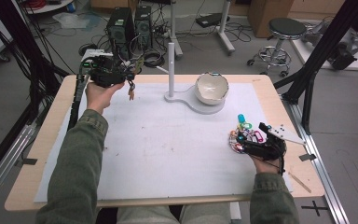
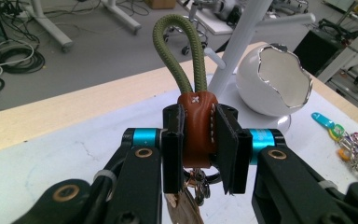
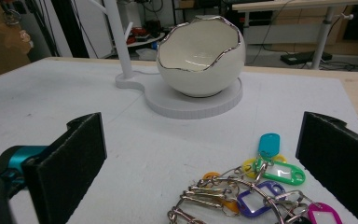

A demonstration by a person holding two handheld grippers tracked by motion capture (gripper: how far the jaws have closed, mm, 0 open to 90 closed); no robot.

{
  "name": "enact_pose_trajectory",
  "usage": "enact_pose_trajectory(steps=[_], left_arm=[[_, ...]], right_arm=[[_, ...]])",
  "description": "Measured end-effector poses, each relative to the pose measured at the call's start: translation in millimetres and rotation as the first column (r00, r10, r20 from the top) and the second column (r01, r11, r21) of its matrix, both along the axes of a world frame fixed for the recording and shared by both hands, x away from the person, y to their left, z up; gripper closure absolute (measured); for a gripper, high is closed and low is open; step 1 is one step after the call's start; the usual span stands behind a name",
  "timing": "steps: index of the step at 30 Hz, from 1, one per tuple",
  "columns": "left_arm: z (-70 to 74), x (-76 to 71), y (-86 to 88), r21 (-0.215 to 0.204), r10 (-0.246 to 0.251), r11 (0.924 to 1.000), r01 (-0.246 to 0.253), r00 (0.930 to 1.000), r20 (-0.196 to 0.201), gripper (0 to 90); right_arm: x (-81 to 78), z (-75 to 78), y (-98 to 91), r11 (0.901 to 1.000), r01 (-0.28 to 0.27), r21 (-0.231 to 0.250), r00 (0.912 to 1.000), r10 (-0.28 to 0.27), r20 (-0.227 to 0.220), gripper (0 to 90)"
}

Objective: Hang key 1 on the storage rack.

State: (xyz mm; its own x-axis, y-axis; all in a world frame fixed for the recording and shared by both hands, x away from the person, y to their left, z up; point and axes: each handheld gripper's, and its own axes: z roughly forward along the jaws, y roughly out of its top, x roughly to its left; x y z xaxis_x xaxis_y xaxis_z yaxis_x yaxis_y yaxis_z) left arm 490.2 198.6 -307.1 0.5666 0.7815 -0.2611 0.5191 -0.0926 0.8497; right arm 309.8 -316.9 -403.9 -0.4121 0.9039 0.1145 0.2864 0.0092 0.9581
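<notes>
Nearest the lens in the left gripper view, the left gripper (image 2: 199, 140) had its two black fingers (image 2: 172, 149) closed on one brown leather key fob (image 2: 196, 128), pressing it from both sides; a single olive-green cord loop (image 2: 179, 51) rose from the top of the fob, and a metal ring with what looked like one key hung below, partly hidden. In the high view that left gripper (image 1: 131, 78) was held above the far left corner of the white surface (image 1: 158, 154), the fob (image 1: 131, 91) dangling beneath it, clear of the mat. One white stand (image 1: 171, 70) with a round base stood at the far middle, and one white eggshell-shaped bowl (image 1: 211, 87) with a jagged silvery rim sat on that base. Near the right edge lay one bunch of coloured key tags (image 1: 243, 133) on chain links. In the right gripper view at least five tags could be counted (blue, green, yellow, purple and pink), though the tangle (image 3: 256, 186) hid any others. The right gripper (image 3: 200, 163) had its two fingers (image 3: 70, 163) spread wide apart, gripping nothing, with the bunch lying on the surface between them and nearer the right-hand finger. In the high view the right gripper (image 1: 242, 140) rested low just beside that bunch.
</notes>
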Motion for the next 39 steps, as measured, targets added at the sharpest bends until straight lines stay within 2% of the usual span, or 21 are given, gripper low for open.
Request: enact_pose_trajectory(steps=[4, 6, 9, 12, 20, 29, 36, 39], left_arm=[[-4.7, 4.8, -6.8, -0.006, 0.01, 0.9999, -0.01, 0.9999, -0.009, 73.1], [-5.7, 7.5, -9.7, -0.032, 0.011, 0.9994, -0.011, 0.9999, -0.01, 73.1], [-6.4, 10.8, -15.7, -0.046, 0.011, 0.9989, -0.012, 0.9999, -0.011, 73.1], [-7.5, 13.7, -22.5, -0.044, 0.002, 0.999, -0.003, 0.9999, -0.017, 73.1], [-15.6, 18.3, -36.7, -0.016, -0.026, 0.9995, 0.026, 0.9991, -0.034, 73.1], [-20.2, 22.1, -47.5, -0.016, -0.061, 0.9981, 0.06, 0.9974, -0.04, 73.1], [-28.3, 24.2, -58.3, 0.007, -0.084, 0.9964, 0.085, 0.9951, -0.051, 72.9], [-31.8, 25.2, -61.4, 0.031, -0.081, 0.996, 0.083, 0.995, -0.058, 72.5]], right_arm=[[0.8, -0.3, 0.5, 1.0, -0.003, 0.0, 1.0, 0.003, -0.002, 0.7], [0.9, -0.6, 1.1, 1.0, -0.006, -0.002, 1.0, 0.006, -0.005, 0.8], [0.8, -0.7, 1.2, 1.0, -0.008, -0.001, 1.0, 0.008, -0.005, 0.8], [0.7, -0.9, 0.3, 1.0, -0.008, 0.0, 0.9999, 0.008, -0.005, 0.8], [0.0, -0.9, -1.1, 1.0, -0.006, 0.002, 1.0, 0.006, -0.004, 0.8], [0.6, -1.5, -1.1, 1.0, -0.005, 0.0, 1.0, 0.005, -0.005, 0.8], [-0.6, -1.4, -1.8, 1.0, -0.003, 0.001, 1.0, 0.003, -0.009, 0.8], [-0.1, -1.7, -1.9, 1.0, -0.005, 0.001, 0.9999, 0.005, -0.009, 0.8]])
